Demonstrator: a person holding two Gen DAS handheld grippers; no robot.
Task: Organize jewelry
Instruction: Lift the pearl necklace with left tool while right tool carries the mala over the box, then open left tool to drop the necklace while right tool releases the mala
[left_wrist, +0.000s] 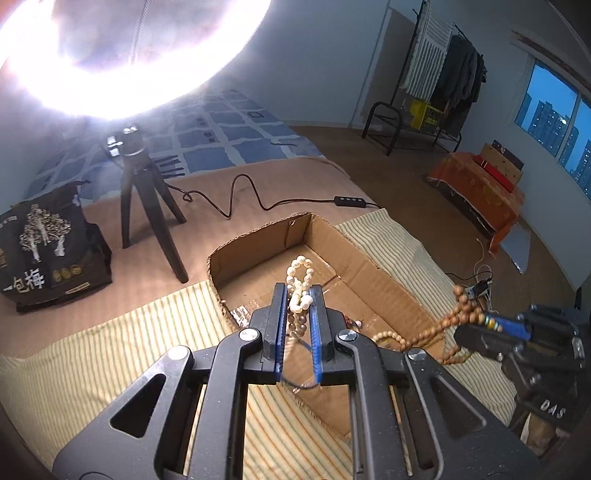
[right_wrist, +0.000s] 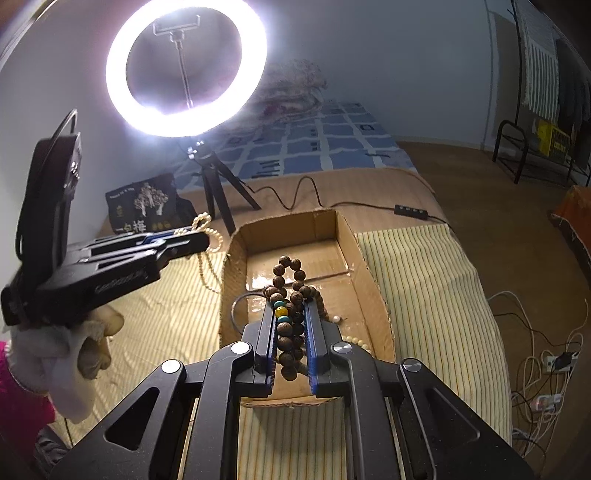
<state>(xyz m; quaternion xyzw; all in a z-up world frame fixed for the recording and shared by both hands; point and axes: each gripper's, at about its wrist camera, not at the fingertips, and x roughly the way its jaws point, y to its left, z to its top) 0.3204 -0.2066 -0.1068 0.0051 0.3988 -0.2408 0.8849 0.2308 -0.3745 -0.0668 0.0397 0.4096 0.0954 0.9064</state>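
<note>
My left gripper (left_wrist: 297, 291) is shut on a white pearl necklace (left_wrist: 300, 273); a loop of it stands above the fingertips and the strand hangs down over the open cardboard box (left_wrist: 388, 280). In the right wrist view the left gripper (right_wrist: 201, 238) hangs just left of the box (right_wrist: 231, 266), pearls (right_wrist: 202, 220) dangling. My right gripper (right_wrist: 290, 306) is shut on a brown wooden bead string (right_wrist: 291, 273) with teal and yellow beads, above the box's near part. The left wrist view has the right gripper (left_wrist: 480, 325) at the box's right, with the beads (left_wrist: 454, 317) drooping. Pale beads (right_wrist: 356, 339) lie in the box.
A lit ring light (right_wrist: 114, 74) on a black tripod (left_wrist: 147, 192) stands behind the box beside a black printed bag (left_wrist: 51, 251). Its cable with a controller (left_wrist: 349, 200) runs along the bed. Striped cloth (right_wrist: 406, 277) lies under the box. A gloved hand (right_wrist: 74, 354) grips the left tool.
</note>
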